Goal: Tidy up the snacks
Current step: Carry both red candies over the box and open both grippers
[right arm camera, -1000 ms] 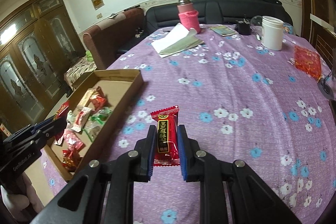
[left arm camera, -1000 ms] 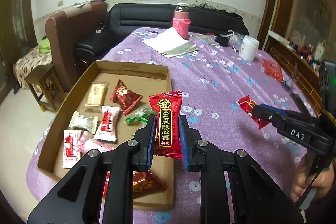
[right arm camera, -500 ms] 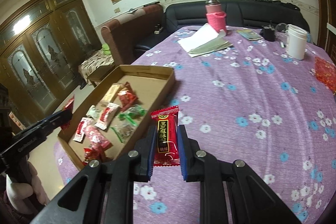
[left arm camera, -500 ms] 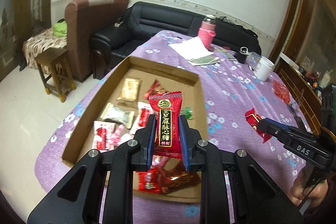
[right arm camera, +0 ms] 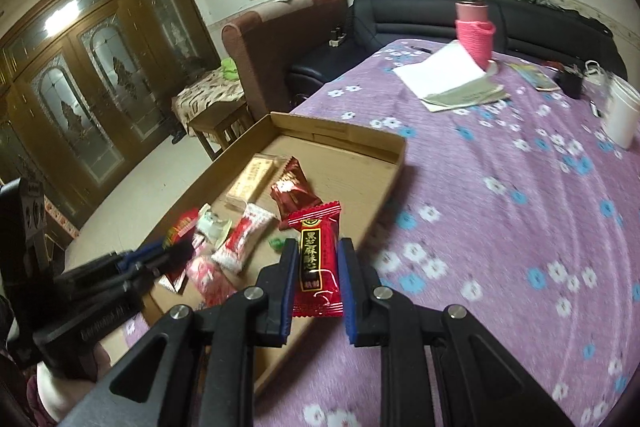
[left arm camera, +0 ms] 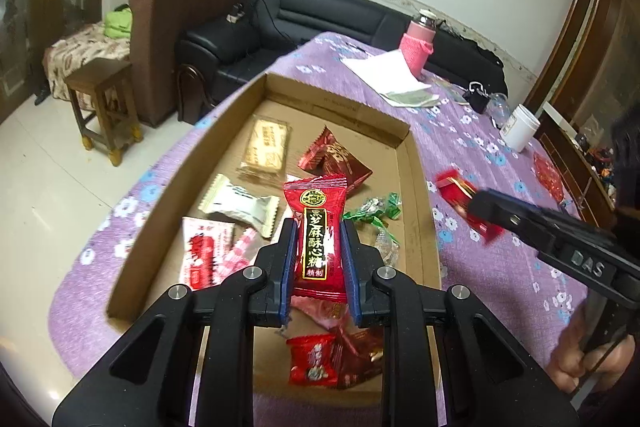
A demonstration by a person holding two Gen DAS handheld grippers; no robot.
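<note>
My left gripper (left arm camera: 318, 231) is shut on a red sesame-candy packet (left arm camera: 315, 203), held upright above the near half of the cardboard tray (left arm camera: 409, 163). Under it the tray holds several snacks: a beige biscuit pack (left arm camera: 266, 145), a dark red pouch (left arm camera: 338, 161), a white packet (left arm camera: 240, 205) and green sweets (left arm camera: 374, 207). My right gripper (right arm camera: 318, 247) is shut on a similar red candy packet (right arm camera: 316, 223), over the tray's (right arm camera: 340, 133) right rim. Each gripper shows in the other's view: the right gripper (left arm camera: 486, 205) at the right edge, the left gripper (right arm camera: 172, 253) at lower left.
A pink-sleeved bottle (left arm camera: 418, 45), papers (left arm camera: 384, 75) and a white jar (left arm camera: 520, 127) stand on the far part of the purple flowered tablecloth (right arm camera: 500, 227). A red packet (left arm camera: 550, 177) lies near the right edge. A wooden stool (left arm camera: 104, 103) and sofas stand beyond the table.
Both grippers have carried their candy packets leftward toward the tray. The left one now hangs over the tray's snacks and the right one has reached its right rim. Both grips stayed closed.
</note>
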